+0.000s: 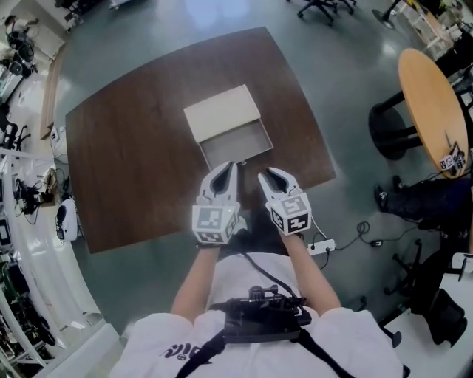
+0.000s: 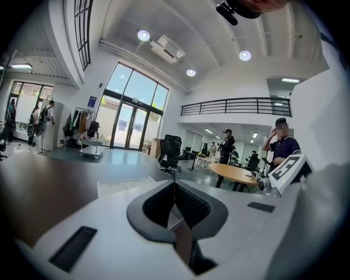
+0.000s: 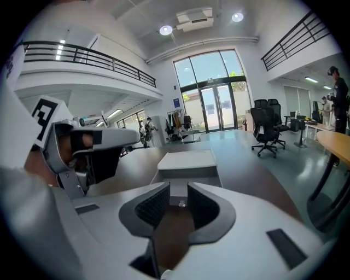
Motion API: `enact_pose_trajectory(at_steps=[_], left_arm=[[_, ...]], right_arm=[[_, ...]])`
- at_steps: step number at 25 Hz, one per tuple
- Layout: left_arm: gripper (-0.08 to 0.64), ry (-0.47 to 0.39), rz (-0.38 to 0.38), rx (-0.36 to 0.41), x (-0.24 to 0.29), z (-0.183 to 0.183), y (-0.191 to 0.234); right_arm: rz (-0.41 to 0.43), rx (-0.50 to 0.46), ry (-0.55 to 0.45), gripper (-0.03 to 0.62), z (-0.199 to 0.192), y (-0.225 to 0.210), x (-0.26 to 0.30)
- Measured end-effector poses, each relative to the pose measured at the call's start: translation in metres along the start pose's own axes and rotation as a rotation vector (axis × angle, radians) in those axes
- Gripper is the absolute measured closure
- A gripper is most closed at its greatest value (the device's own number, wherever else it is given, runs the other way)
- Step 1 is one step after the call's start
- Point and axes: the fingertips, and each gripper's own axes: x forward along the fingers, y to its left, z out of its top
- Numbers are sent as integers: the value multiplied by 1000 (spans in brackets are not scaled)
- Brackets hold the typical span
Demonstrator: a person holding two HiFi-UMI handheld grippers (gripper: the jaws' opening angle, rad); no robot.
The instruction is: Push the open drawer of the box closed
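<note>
The white box stands in the middle of the dark brown table, and its drawer is pulled out toward me. Both grippers hover side by side just in front of the drawer's front panel. My left gripper has its pads pressed together with nothing between them. My right gripper stands slightly open; the gap holds nothing. Through that gap I see the drawer front's small knob, a short way beyond the fingertips. The box rises behind it.
The table's near edge lies just under the grippers. A round wooden table and black office chairs stand off to the right and far side. A power strip lies on the floor. People stand in the distance.
</note>
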Motion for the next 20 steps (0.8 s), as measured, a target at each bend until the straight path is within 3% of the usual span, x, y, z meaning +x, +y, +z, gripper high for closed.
enact_pose_trajectory(at_steps=[7,20], left_arm=[[551,26,3,-1,7,-12,-7],[551,56,62,-13,16,-21,12]], right_arm=[[27,-33,113,419,-38,-2,24],[-3,-4,224,414,-87,-15,80]])
